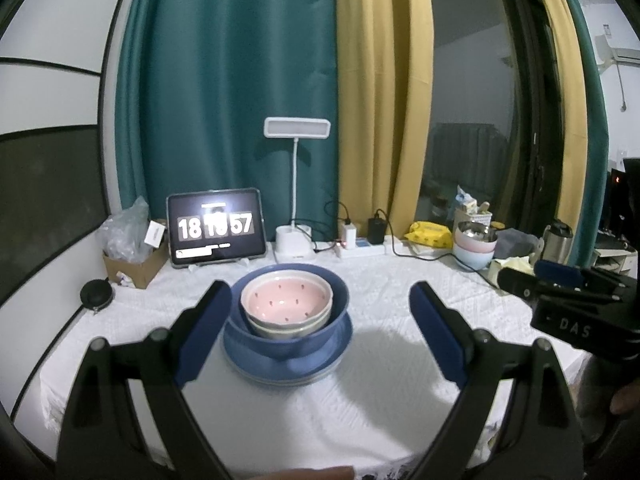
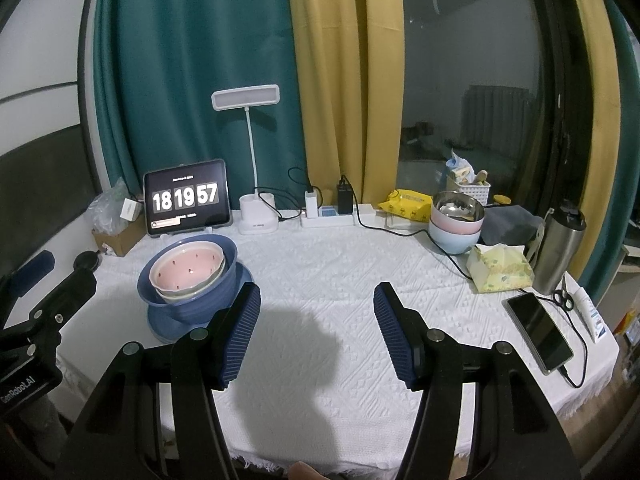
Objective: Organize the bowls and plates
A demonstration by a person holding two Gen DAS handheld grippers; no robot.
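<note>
A pink dotted bowl (image 1: 286, 300) sits nested in a cream bowl (image 1: 280, 330), inside a blue bowl (image 1: 304, 340), on a blue plate (image 1: 288, 368) stacked on paler plates. The stack also shows in the right wrist view (image 2: 188, 276), tilted a little. My left gripper (image 1: 320, 312) is open and empty, just in front of the stack. My right gripper (image 2: 316, 320) is open and empty over bare cloth, right of the stack. It shows at the right edge of the left wrist view (image 1: 560, 292). A second stack, a steel bowl on pink and pale blue bowls (image 2: 456, 220), stands at the back right.
White tablecloth (image 2: 340, 264) covers the table. At the back stand a tablet clock (image 2: 188, 198), desk lamp (image 2: 258, 212), power strip (image 2: 332, 216) with cables, and yellow packet (image 2: 408, 202). At right lie a tissue pack (image 2: 500, 270), steel flask (image 2: 560, 248) and phone (image 2: 540, 332).
</note>
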